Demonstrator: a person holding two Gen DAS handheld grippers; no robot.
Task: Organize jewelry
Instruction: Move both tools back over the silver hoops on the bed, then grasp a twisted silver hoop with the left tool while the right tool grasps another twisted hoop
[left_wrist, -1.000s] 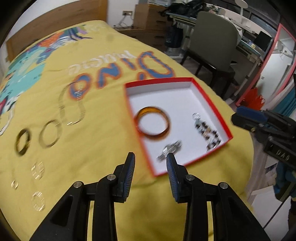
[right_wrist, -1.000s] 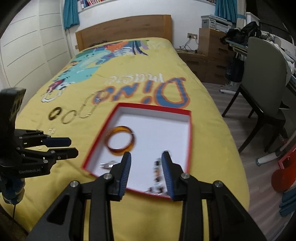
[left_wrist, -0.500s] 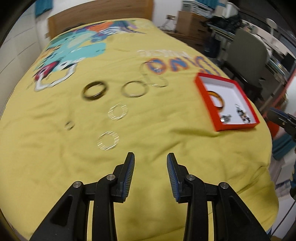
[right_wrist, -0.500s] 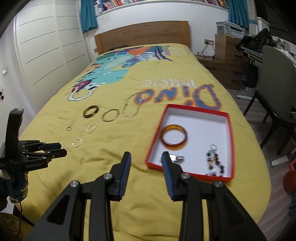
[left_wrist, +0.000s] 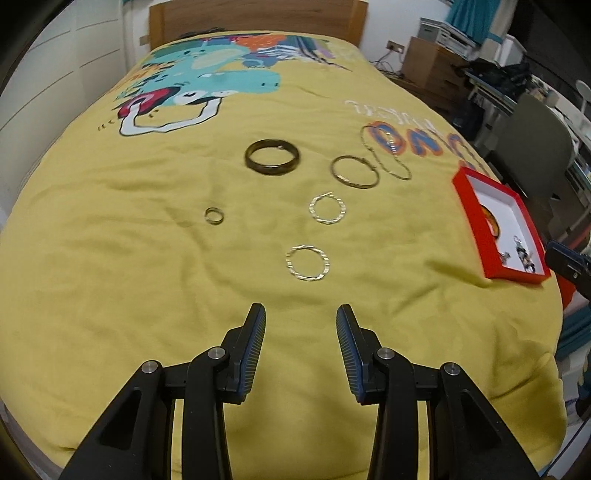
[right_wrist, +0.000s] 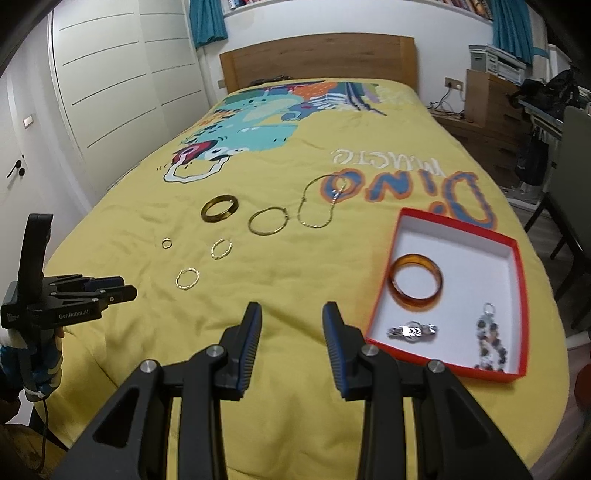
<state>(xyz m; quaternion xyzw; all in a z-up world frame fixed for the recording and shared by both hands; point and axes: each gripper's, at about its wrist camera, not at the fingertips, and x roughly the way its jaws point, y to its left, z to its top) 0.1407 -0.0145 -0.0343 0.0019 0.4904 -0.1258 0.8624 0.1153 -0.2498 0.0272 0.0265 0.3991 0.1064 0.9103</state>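
Loose jewelry lies on the yellow bedspread: a dark bangle, a thin gold hoop, a gold chain, two twisted hoops and a small ring. A red box at the right holds an amber bangle, a silver piece and a beaded bracelet. My left gripper is open and empty, just short of the nearest twisted hoop. My right gripper is open and empty, left of the box.
The bed's front edge is right below both grippers. A wooden headboard stands at the far end. A chair and drawers are to the right. White wardrobe doors are on the left.
My left gripper has swung from over the red box to the loose jewelry on the left. My right gripper has pulled back and turned left too. Both stayed open.
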